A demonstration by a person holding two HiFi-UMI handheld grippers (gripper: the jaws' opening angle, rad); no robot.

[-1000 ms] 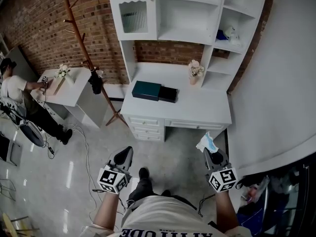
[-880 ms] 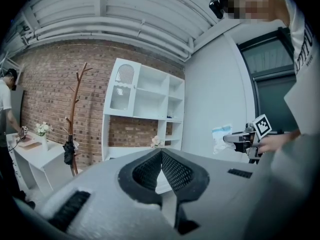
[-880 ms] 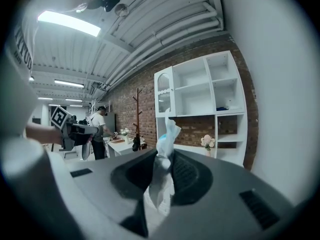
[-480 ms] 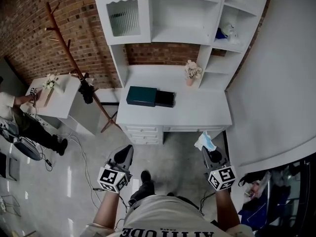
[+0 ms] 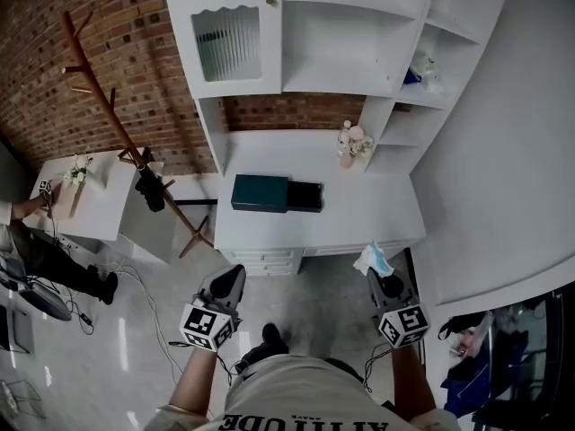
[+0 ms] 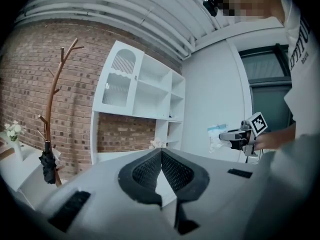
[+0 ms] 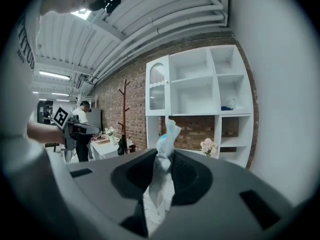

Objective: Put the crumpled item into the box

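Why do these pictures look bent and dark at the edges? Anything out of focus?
Head view: wide lens bows the white shelf unit, corners darken. Left gripper view: round fisheye frame, black surround, brick wall curved. Right gripper view: same ring; the crumpled item, close to the lens, looks soft.

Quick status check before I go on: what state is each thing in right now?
left gripper: jaws shut, empty.
right gripper: jaws shut on the crumpled item.
crumpled item: held, not yet in the box.
box: on the desk, black inner part looks slid out.
cabinet door: closed.
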